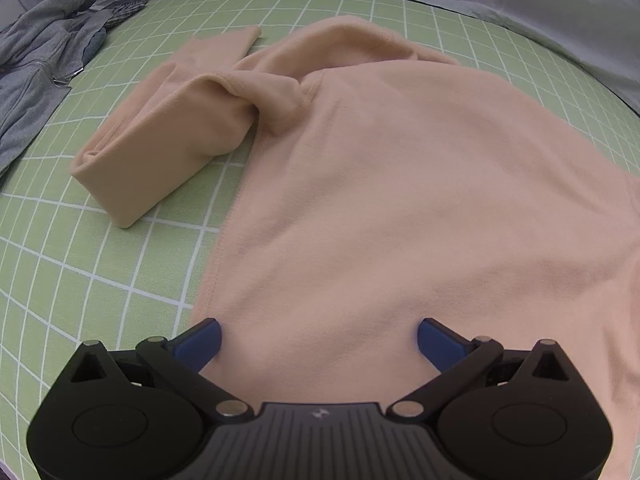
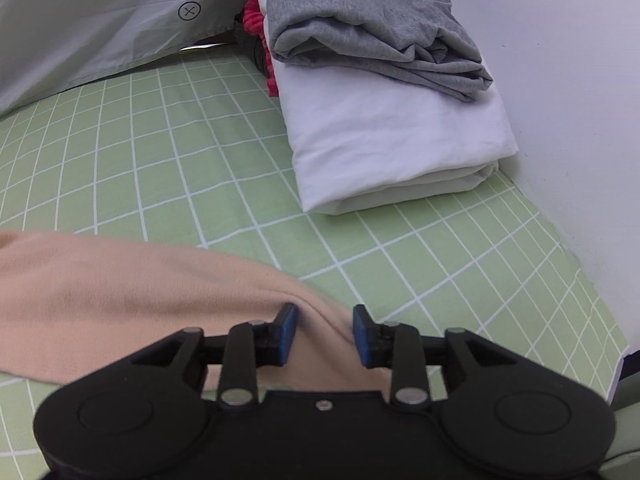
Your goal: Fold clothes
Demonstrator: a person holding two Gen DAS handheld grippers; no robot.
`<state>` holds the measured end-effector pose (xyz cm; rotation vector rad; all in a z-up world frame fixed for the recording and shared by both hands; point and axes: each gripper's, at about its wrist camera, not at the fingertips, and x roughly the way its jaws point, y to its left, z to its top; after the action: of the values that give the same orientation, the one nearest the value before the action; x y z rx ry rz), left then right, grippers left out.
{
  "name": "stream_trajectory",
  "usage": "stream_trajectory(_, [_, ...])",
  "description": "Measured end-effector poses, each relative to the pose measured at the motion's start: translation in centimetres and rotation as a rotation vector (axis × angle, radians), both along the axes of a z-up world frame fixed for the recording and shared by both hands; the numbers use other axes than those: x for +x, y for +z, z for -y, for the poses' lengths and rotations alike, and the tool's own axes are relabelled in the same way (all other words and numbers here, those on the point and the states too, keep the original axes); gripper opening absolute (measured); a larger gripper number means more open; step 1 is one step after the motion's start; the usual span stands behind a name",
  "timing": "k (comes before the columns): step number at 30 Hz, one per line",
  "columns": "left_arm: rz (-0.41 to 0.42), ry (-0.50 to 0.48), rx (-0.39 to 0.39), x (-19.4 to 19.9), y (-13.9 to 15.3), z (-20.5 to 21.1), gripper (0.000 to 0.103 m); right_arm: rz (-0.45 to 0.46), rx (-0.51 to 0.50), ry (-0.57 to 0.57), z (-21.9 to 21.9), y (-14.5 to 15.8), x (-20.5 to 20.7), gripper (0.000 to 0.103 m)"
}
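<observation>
A peach fleece top (image 1: 400, 184) lies spread on the green checked sheet (image 1: 100, 272), one sleeve (image 1: 160, 128) bent out to its left. My left gripper (image 1: 318, 342) is wide open over the near hem, blue pads either side of the fabric. In the right wrist view a corner of the same peach top (image 2: 132, 292) runs in from the left. My right gripper (image 2: 324, 334) is open with a raised fold of that fabric between its blue pads, which are apart from each other.
A grey zip hoodie (image 1: 36, 68) lies at the far left. A stack of folded clothes, grey (image 2: 372, 20) on white (image 2: 392, 140), stands at the back right by the white wall (image 2: 580, 100). A pale sheet (image 2: 100, 20) hangs behind.
</observation>
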<state>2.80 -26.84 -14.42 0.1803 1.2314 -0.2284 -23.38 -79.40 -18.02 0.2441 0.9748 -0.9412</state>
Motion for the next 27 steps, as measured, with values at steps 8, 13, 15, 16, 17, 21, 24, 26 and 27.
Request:
stream_trajectory(8, [0.062, 0.023, -0.108, 2.5, 4.6, -1.6, 0.103, 0.145, 0.071, 0.157, -5.3, 2.0, 7.0, 0.077])
stream_trajectory(13, [0.199, -0.002, -0.097, 8.4, 6.3, 0.8, 0.102, 0.246, 0.145, 0.319, -9.0, 3.0, 13.4, 0.08])
stream_trajectory(15, [0.226, -0.004, -0.079, 10.5, 6.6, 1.3, 0.101, 0.275, 0.19, 0.365, -10.0, 3.1, 15.8, 0.08])
stream_trajectory(16, [0.235, -0.007, -0.076, 11.6, 6.7, 1.7, 0.099, 0.287, 0.215, 0.383, -10.4, 3.1, 17.0, 0.08])
stream_trajectory(17, [0.227, -0.015, -0.083, 12.9, 6.5, 2.1, 0.097, 0.296, 0.24, 0.399, -10.7, 3.0, 18.1, 0.08])
stream_trajectory(21, [0.188, -0.06, -0.101, 17.1, 5.3, 3.9, 0.092, 0.291, 0.333, 0.435, -11.7, 2.2, 20.5, 0.08])
stream_trajectory(24, [0.144, -0.107, -0.111, 18.8, 4.1, 5.1, 0.081, 0.253, 0.349, 0.431, -12.0, 1.4, 21.3, 0.08])
stream_trajectory(26, [0.108, -0.126, -0.129, 19.2, 3.3, 5.6, 0.068, 0.231, 0.35, 0.426, -12.1, 1.0, 21.4, 0.08])
stream_trajectory(27, [0.098, -0.129, -0.139, 19.2, 3.0, 5.6, 0.056, 0.23, 0.341, 0.434, -12.3, 1.3, 21.2, 0.075])
